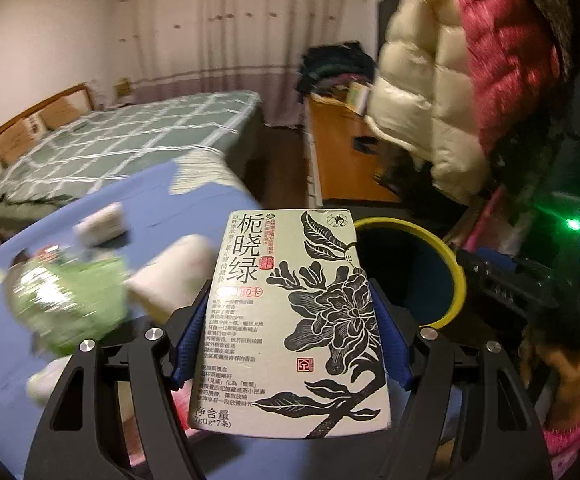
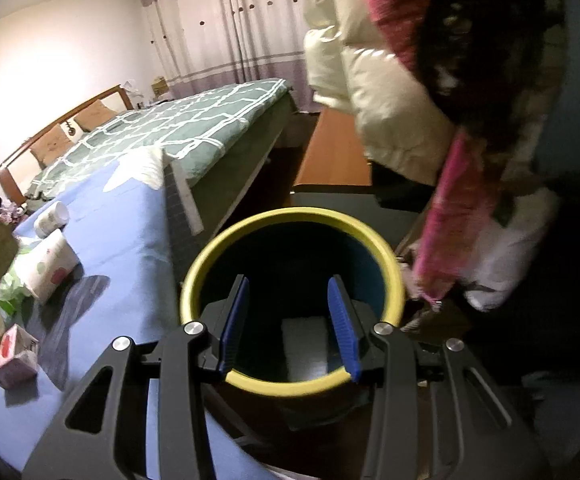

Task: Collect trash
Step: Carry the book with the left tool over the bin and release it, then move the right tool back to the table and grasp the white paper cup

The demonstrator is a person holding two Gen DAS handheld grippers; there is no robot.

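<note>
My left gripper [image 1: 290, 344] is shut on a pale green tea box [image 1: 290, 320] printed with black flowers, held above the blue tablecloth [image 1: 137, 208] just left of the yellow-rimmed bin [image 1: 456, 276]. My right gripper [image 2: 290, 324] is open and empty, hovering right over the bin [image 2: 205, 268]; a white piece of trash [image 2: 305, 346] lies inside it. On the table lie paper cups [image 2: 49, 264], a pink carton [image 2: 11, 354] and a green plastic bag [image 1: 73, 300].
A bed with a green checked cover [image 1: 129, 136] stands behind the table. A wooden desk [image 1: 338, 140] is at the right. A person in a white and pink padded coat [image 2: 390, 112] stands close beside the bin.
</note>
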